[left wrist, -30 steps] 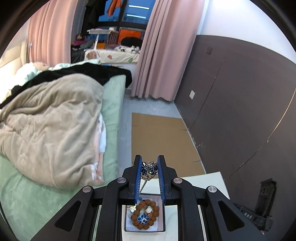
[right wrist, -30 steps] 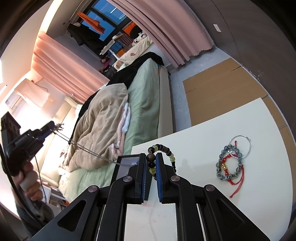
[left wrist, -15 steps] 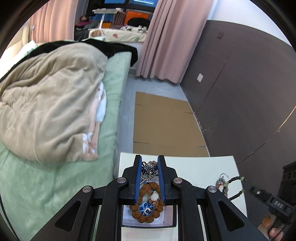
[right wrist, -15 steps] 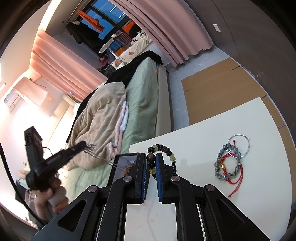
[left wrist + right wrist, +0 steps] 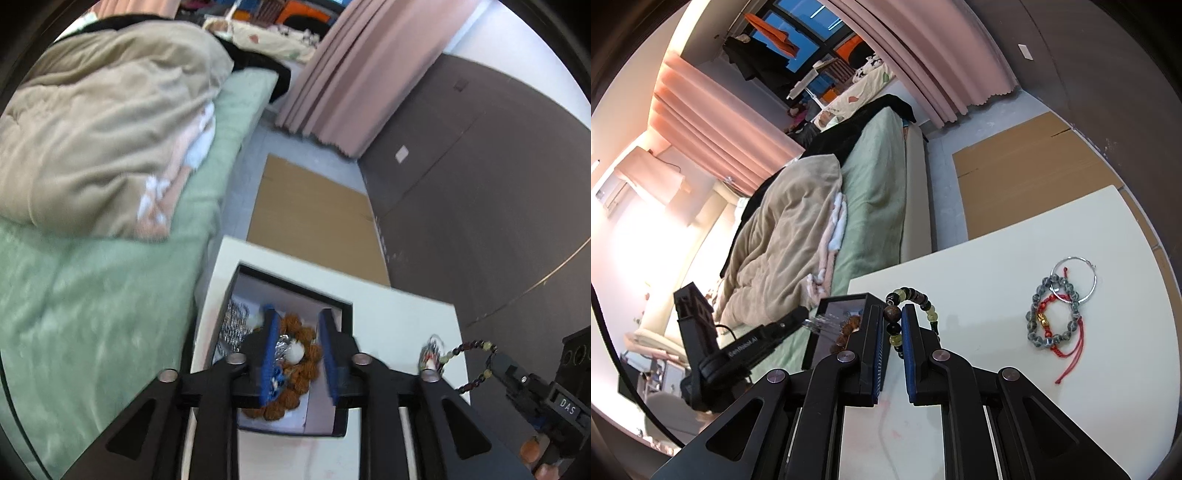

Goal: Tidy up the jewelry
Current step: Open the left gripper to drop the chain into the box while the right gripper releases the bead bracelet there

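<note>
- The left gripper [image 5: 297,354] hangs over the black open-topped box with a pale lining [image 5: 345,373], its blue-padded jaws opening. A small silver piece [image 5: 282,345] lies by the left pad, over the box's contents; whether it has dropped clear cannot be told from the blurred view.
- Inside the box, between the parting jaws, lies a bracelet of round brown wooden beads [image 5: 299,373] with a white bead [image 5: 294,352] at its centre. A glinting silver chain [image 5: 236,325] lies heaped in the box's left part.
- The right gripper [image 5: 893,328] is clamped on a bracelet of dark and pale yellow-green beads [image 5: 916,301], which arches free above the pads, off the table.
- The box stands near the left edge of the white tabletop [image 5: 997,387], just beside the right gripper's left finger.
- Farther right on the tabletop, well apart from the box, lie a grey beaded bracelet [image 5: 1052,314], a red cord bracelet with a gold charm [image 5: 1049,325] and a thin silver ring-shaped bangle [image 5: 1073,278], overlapping one another.
- Judgement: the step in hand is the release of the silver piece into the box. Three pieces are not yet stowed.
- Next move calls for lifting the left gripper straight up, clear of the box wall, then bringing the right gripper over the opening before its jaws part. Risk: beads catching the box's rim.
</note>
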Available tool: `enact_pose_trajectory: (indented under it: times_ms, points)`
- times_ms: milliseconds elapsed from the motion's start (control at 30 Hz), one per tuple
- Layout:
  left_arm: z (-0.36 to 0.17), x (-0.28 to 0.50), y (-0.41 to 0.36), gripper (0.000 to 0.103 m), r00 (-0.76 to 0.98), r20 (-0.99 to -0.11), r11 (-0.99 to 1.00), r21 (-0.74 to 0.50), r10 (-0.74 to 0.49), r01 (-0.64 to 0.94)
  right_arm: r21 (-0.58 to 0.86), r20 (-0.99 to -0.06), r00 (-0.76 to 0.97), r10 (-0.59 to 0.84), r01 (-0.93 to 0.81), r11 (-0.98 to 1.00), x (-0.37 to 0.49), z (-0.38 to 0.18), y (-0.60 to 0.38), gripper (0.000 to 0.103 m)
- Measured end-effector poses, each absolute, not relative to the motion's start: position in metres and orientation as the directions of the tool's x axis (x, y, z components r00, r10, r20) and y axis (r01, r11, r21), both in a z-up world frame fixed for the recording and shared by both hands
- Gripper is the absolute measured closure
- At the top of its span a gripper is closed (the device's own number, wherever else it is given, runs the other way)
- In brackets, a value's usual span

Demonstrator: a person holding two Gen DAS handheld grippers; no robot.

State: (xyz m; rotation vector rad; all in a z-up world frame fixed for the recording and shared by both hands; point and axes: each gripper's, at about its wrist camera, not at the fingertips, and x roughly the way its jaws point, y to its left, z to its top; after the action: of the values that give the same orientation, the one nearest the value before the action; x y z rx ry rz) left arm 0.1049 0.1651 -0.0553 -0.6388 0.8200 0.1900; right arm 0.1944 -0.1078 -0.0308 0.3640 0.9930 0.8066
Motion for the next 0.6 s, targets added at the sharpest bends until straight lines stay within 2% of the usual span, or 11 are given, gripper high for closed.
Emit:
enact_pose_trajectory:
  times_ms: [67,167,600]
  points:
    - [-0.051,0.101,0.165,0.049,0.696,-0.712,0.796,-0.472,-0.091,-0.379,0.614,-0.590,0.297,0.750,-0.439,0.656,0.192,-0.029,-0.105,0.091]
    - [-0.040,0.085,0.169,0.037,0.725,-0.688,0.793,-0.464,-0.042,-0.395,0.619,-0.569,0.297,0.767,-0.458,0.637,0.185,-0.027,-0.099,0.091]
    - [-0.035,0.043,0.198,0.037,0.747,-0.665,0.755,-0.484,0.010,-0.442,0.667,-0.476,0.197,0.857,-0.555,0.498,0.165,-0.029,-0.013,0.091]
